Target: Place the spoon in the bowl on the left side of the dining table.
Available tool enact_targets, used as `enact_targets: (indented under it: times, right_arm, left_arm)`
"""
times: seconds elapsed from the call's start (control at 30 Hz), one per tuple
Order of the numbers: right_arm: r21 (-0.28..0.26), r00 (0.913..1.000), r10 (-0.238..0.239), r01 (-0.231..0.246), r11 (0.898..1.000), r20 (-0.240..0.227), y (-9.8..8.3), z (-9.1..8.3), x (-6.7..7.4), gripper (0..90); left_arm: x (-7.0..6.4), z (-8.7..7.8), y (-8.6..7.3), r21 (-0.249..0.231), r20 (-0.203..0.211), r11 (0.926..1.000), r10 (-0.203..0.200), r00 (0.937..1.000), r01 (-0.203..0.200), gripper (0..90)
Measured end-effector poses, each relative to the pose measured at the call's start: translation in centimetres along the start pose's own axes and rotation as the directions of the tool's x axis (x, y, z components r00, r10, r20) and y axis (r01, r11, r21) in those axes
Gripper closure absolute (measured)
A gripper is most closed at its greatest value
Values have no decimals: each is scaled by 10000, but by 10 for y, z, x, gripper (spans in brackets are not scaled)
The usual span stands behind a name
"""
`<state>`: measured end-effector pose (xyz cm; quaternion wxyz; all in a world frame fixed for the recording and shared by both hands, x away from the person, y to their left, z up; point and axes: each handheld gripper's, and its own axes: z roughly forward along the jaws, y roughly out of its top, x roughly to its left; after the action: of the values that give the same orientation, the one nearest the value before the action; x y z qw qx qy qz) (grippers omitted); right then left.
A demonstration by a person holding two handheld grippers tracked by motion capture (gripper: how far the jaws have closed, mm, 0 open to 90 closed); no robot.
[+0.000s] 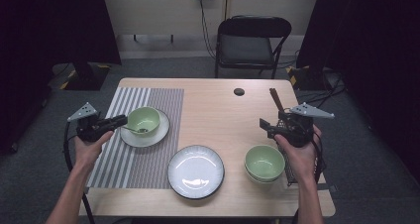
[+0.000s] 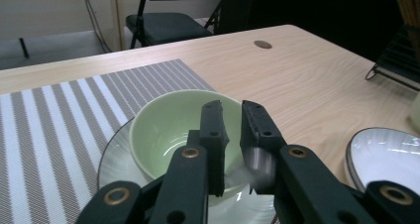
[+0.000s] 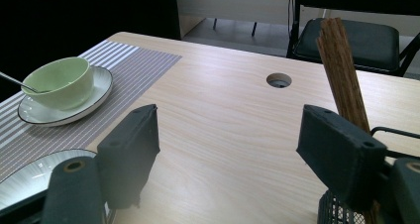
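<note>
My left tongs (image 2: 233, 135) stood nearly pressed together, a narrow slit between the two black jaws, over the near rim of the green bowl (image 2: 173, 130); low in that slit something silvery and blurred showed, which I took for the handle of the spoon (image 1: 134, 130), though I could not tell whether the pads were pinching it or only flanking it. In the high view those tongs (image 1: 120, 122) lay at the left middle of the frame, pointing right at the bowl's left edge, and the spoon ran from the jaw tips down into the bowl. The bowl sat on a pale saucer (image 1: 159, 134), and the saucer rested on the striped placemat (image 1: 124, 159) covering the left part of the counter (image 1: 213, 115). My right tongs (image 3: 228, 149) were spread wide with nothing between the jaws, only bare wood behind them; in the high view they (image 1: 265, 126) hovered at the right middle of the frame, pointing left. Just beside their right jaw stood a bundle of brown chopsticks (image 3: 341, 70) rising from a black mesh holder (image 3: 341, 211) at the lower right of the right gripper view. Below my right hand (image 1: 297, 152) in the high view sat a stack of green bowls (image 1: 264, 162), and to its left, at lower centre, a white plate (image 1: 195, 172) with a dark rim.
</note>
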<state>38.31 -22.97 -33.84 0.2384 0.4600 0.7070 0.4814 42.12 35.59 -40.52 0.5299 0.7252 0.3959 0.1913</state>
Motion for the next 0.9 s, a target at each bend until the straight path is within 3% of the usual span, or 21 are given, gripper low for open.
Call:
enact_targets:
  times: [0.23, 0.43, 0.53, 0.6, 0.73, 0.9]
  right_arm:
    - [25, 10000, -29, 29, 10000, -19, 0, 0, 1, 234]
    - [23, 10000, -23, 23, 10000, -8, 0, 0, 0, 234]
    - [33, 10000, -34, 34, 10000, -20, 0, 0, 1, 234]
    - [39, 10000, -25, 25, 10000, -21, 0, 0, 1, 234]
    - [52, 10000, -48, 48, 10000, -29, -1, 0, 1, 234]
    - [62, 10000, -51, 51, 10000, -17, -1, 1, 1, 235]
  left_arm:
    - [3, -5, 5, -120, -239, 9999, -107, 9997, 104, 769]
    - [-13, -10, 10, -38, 145, 9998, 202, 9997, -201, 796]
    - [-21, -10, 3, 26, 200, 9998, 185, 9996, -185, 810]
    - [-25, -9, -4, 397, 140, 9982, 441, 9989, -447, 805]
    - [-27, -10, -20, 453, 246, 9990, -7, 9997, -4, 796]
    - [-20, -8, -33, 734, 66, 9972, -158, 9999, 152, 786]
